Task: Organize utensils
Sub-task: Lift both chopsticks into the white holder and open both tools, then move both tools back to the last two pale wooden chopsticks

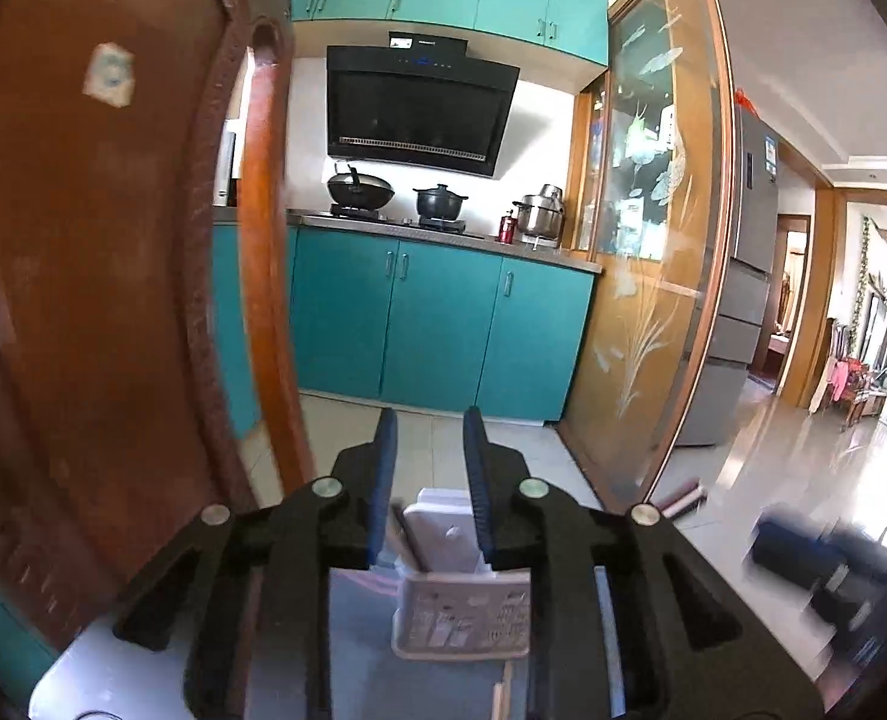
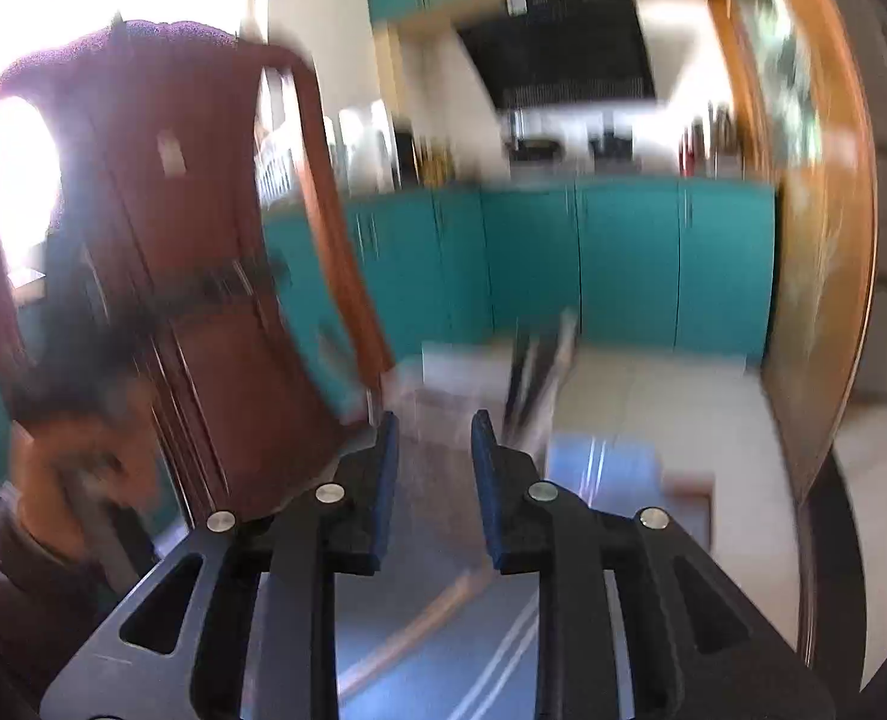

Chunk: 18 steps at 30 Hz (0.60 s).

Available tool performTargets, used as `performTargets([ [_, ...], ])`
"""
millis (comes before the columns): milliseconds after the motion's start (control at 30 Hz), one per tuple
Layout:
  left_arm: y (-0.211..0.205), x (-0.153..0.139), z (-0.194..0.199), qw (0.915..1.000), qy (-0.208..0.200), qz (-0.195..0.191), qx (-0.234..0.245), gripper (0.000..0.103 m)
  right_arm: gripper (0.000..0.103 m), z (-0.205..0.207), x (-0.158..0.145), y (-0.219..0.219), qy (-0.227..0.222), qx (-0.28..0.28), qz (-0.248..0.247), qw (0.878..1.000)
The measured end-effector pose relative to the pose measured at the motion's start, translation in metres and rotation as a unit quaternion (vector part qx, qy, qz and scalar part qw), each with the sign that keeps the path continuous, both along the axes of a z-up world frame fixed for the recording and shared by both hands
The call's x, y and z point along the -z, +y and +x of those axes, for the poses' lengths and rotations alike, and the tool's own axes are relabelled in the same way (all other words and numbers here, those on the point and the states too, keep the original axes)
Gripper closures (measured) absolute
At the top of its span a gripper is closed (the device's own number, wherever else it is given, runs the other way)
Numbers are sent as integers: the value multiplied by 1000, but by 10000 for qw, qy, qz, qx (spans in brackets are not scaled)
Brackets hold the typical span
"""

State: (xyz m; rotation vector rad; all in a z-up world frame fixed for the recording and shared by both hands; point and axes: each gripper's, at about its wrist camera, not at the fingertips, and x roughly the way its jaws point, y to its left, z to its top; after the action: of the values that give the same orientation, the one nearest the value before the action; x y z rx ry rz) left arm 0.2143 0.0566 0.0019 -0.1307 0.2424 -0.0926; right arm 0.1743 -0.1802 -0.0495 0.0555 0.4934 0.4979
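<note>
Both claws are released and carry nothing. The left claw (image 1: 430,468) hovers above the white utensil basket (image 1: 461,615) near the counter's (image 1: 359,630) far edge. Right view is blurred: steady the right claw (image 2: 434,468) before approaching the utensils (image 2: 539,366).

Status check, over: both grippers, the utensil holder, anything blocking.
Left gripper open, empty, above white utensil holder. Right gripper open, empty; view blurred. Wooden chair close on the left.
</note>
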Motion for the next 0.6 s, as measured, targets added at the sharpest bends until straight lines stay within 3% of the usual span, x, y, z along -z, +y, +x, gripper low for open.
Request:
performTargets([
  [67,3,11,-5,9999,137,1,-21,80,78,22,36,12,677,193,-207,9973],
  [167,8,34,-6,9985,537,-57,-13,80,78,58,92,30,1578,808,-322,9836],
  [267,10,53,-3,9959,897,-67,-33,80,78,83,125,46,1944,1040,-474,9742],
  [367,10,59,-4,9953,964,24,-5,78,78,103,144,56,2169,1242,-546,9667],
  [500,7,65,-1,9943,1043,214,3,76,80,115,159,67,2299,1266,-794,9617],
  [600,10,68,3,9932,1149,200,-6,75,89,114,159,70,2345,1075,-1027,9607],
])
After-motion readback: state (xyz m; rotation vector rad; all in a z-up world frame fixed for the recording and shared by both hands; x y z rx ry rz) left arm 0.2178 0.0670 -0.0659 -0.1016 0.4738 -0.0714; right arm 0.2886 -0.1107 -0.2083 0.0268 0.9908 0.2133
